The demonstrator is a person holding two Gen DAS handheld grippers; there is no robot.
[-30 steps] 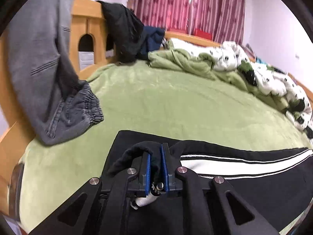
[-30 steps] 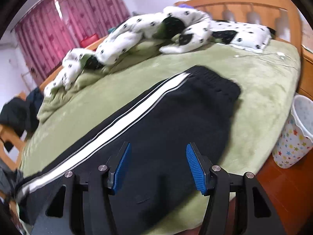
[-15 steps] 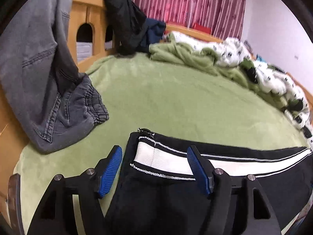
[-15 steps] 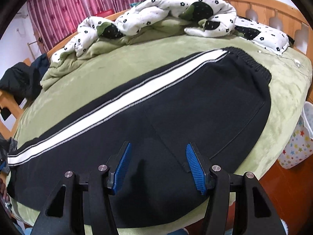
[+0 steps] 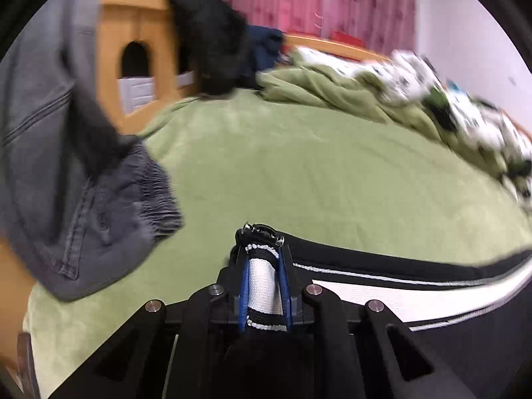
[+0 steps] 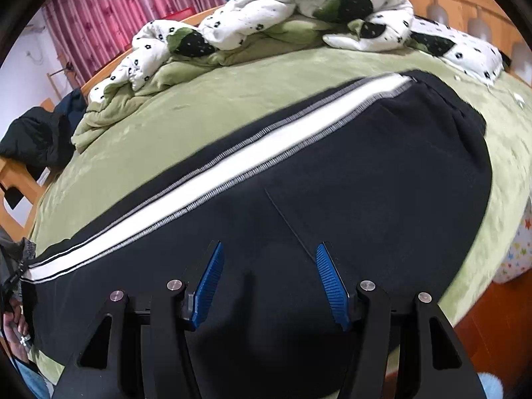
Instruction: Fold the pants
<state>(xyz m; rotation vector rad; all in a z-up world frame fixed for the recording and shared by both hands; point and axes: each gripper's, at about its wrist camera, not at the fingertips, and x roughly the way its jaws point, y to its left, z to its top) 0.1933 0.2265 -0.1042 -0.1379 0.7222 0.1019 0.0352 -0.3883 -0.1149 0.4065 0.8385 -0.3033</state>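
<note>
Here the left gripper [image 5: 264, 286] pinches the pants [image 6: 332, 173] cuff, apparently; right gripper [image 6: 267, 286] gapes wide.

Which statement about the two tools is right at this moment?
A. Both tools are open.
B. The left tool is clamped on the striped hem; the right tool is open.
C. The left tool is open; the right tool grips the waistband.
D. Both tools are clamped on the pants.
B. The left tool pinches the white-striped hem of the pants, while the right tool stands open above the black fabric.
</note>
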